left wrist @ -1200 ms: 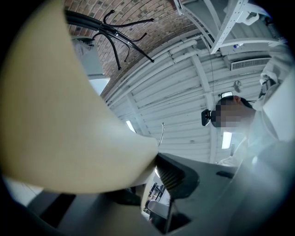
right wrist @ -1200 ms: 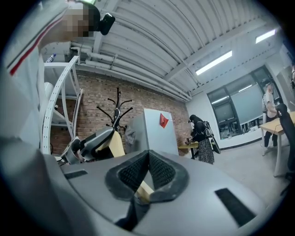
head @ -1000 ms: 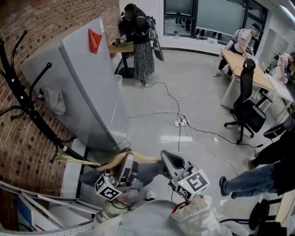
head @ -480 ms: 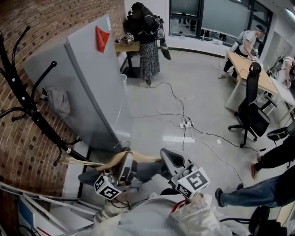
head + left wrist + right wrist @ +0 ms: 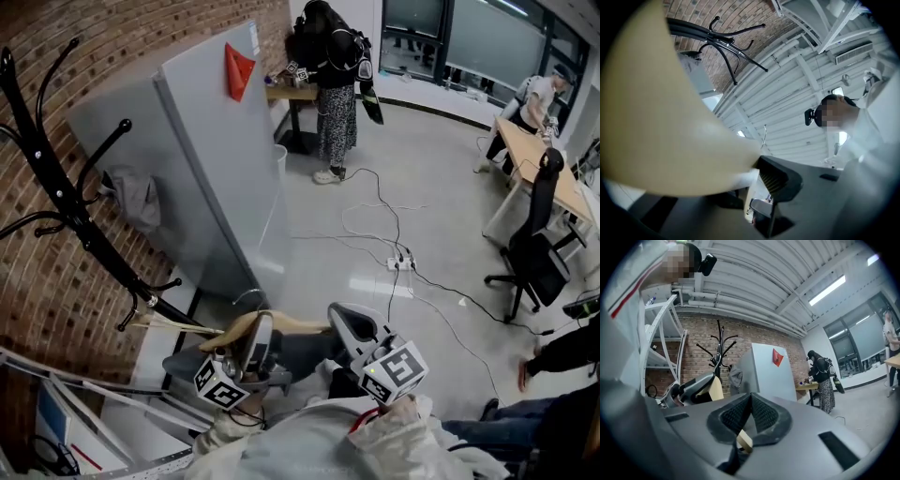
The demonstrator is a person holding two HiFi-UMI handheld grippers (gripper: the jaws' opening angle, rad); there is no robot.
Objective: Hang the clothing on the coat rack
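In the air above the floor, near the lower branches of the black coat rack (image 5: 56, 187), a wooden hanger (image 5: 300, 323) with what looks to be a grey garment (image 5: 309, 349) draped under it is held roughly level. The left hand-held gripper (image 5: 260, 336) is clamped on it near its middle, and the right hand-held gripper (image 5: 345, 323) is pinched shut on its right tip. The hanger is judged stiff and light and the cloth soft and apt to slide if tilted, so the wood is best gripped and the wire hook (image 5: 248, 298) left free.
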